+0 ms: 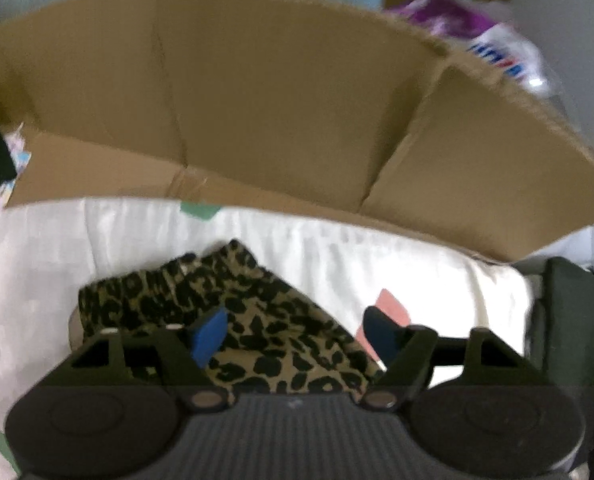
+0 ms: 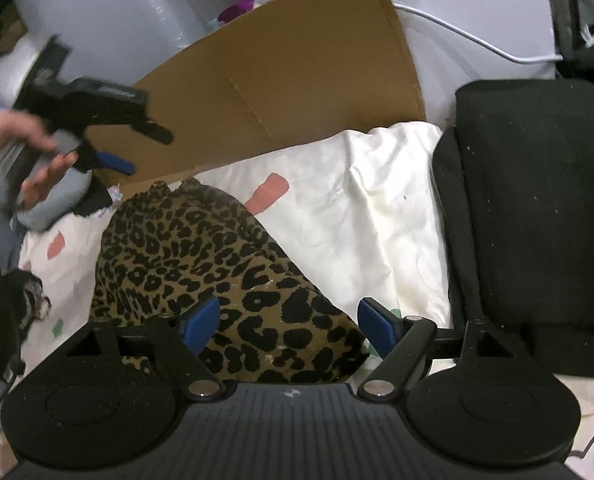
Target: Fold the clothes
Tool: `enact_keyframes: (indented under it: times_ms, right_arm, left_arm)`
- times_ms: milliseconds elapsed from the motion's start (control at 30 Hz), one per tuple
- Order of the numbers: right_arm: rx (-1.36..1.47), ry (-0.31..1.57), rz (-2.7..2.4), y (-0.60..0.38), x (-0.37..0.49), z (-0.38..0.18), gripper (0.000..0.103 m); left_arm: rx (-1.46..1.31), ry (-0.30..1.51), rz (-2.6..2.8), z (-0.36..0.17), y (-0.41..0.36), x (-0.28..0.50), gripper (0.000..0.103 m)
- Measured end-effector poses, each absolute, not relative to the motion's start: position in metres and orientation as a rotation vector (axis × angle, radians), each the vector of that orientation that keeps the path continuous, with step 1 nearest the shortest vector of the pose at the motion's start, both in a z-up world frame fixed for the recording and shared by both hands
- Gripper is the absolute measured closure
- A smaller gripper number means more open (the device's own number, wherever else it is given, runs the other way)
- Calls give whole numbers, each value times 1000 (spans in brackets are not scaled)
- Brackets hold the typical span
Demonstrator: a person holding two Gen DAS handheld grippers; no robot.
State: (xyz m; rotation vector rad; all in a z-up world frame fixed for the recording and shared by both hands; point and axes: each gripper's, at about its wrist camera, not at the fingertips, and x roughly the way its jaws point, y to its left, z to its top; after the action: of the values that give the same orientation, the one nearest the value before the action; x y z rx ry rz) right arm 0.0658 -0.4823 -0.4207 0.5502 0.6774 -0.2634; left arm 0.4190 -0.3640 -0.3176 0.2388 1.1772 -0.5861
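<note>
The leopard-print garment of soft tan cloth with black spots (image 2: 201, 264) lies bunched in a long, lumpy roll on a cream-white quilted bedcover with pink and green patches (image 2: 377, 216). In the right wrist view its long axis runs on a slant, from the near edge by the right gripper up and away to the left, where a gathered, wavy edge, possibly a waistband, points toward the flat brown corrugated cardboard sheet (image 2: 281, 72) standing behind the bedcover.

The right gripper (image 2: 289, 326) points steeply down over the near end of the roll. Its blue-padded fingers (image 2: 199, 322) stand wide, one over the cloth and the other over the bedcover just past its edge, and no pad presses on the fabric.

The left gripper (image 1: 293, 334) also tilts steeply down, over the garment's other side. Its fingers (image 1: 209, 334) are spread wide with spotted cloth below the gap, and nothing is clamped. That view is blurred, so I cannot say whether a pad brushes the fabric. In the right wrist view a bare hand (image 2: 29, 152) wraps the grey handle of this black gripper, held up in the air at the left, apart from the cloth.

A black padded cushion-like block (image 2: 537, 216) sits beside the bedcover on the right.
</note>
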Motion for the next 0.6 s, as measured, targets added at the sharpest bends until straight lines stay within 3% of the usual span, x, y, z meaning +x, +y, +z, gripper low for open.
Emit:
enact_keyframes:
  times_ms: [300, 533, 600]
  right_arm:
    - [515, 716, -265, -479, 76, -429, 39]
    - [534, 741, -248, -483, 79, -435, 40]
    - [531, 750, -237, -484, 80, -436, 48]
  left_arm:
    - [220, 1288, -412, -364, -366, 436, 31]
    - [204, 1361, -364, -390, -356, 441, 34]
    - [196, 1366, -361, -389, -354, 443, 36]
